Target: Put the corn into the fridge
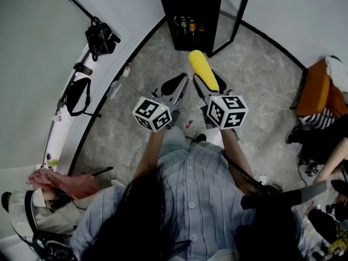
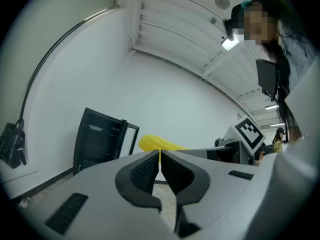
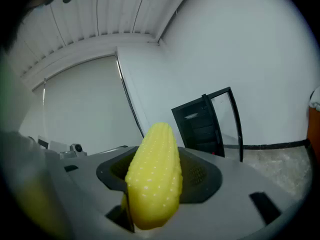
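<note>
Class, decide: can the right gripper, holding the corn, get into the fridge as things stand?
Probably yes. The fridge has its door open, and only bare floor lies between it and the right gripper, whose jaws hold the corn; the person must step closer.

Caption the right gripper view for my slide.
Right gripper holds the yellow corn, facing the black fridge whose glass door stands open.
</note>
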Available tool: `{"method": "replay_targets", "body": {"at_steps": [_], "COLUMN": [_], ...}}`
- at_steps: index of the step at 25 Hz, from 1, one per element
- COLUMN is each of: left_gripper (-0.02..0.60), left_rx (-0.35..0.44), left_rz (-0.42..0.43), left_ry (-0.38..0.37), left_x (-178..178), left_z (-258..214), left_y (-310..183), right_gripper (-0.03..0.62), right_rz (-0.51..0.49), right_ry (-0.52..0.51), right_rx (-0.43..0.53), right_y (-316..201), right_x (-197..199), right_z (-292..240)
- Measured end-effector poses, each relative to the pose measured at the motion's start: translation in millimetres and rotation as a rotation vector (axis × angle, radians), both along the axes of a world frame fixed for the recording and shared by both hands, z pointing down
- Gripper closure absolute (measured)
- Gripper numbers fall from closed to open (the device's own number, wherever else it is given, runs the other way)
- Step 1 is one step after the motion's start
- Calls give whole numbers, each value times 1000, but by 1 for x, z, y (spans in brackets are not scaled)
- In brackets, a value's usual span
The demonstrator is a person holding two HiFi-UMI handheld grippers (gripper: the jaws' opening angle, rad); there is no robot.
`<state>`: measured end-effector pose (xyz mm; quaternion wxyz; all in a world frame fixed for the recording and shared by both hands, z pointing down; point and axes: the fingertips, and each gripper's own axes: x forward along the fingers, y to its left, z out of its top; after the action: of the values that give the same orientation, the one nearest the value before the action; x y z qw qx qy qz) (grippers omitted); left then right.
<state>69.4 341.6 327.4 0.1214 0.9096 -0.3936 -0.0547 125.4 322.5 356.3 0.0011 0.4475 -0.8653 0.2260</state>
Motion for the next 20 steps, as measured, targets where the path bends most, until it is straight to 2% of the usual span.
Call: {"method": "replay_targets", "body": {"at_steps": [3,9,13,16,20], "left_gripper": [574,574,574,574,574], "left_rx": [-7,-18,5,18,5], "left_rz": [10,26,53,81,105], "left_ry": [2,9,49,72,63], "left_x": [-3,-14,-26,-36,-54], "left_z": [0,7,4,2,9], "left_y": [-4,-13,-25,-38,-66], "right_gripper": [349,349,349,349,349], "right_rz": [2,2,15,36,58], "right_ry": [-29,-22,-23,-29,-20], "right_rx": [-5,-22,-48,-67,-82], "right_y": [-3,-11,-23,-36,-62], "right_x": [-4,-17,-28,-36,-51], "right_z": [-3,7,14,15,18]}}
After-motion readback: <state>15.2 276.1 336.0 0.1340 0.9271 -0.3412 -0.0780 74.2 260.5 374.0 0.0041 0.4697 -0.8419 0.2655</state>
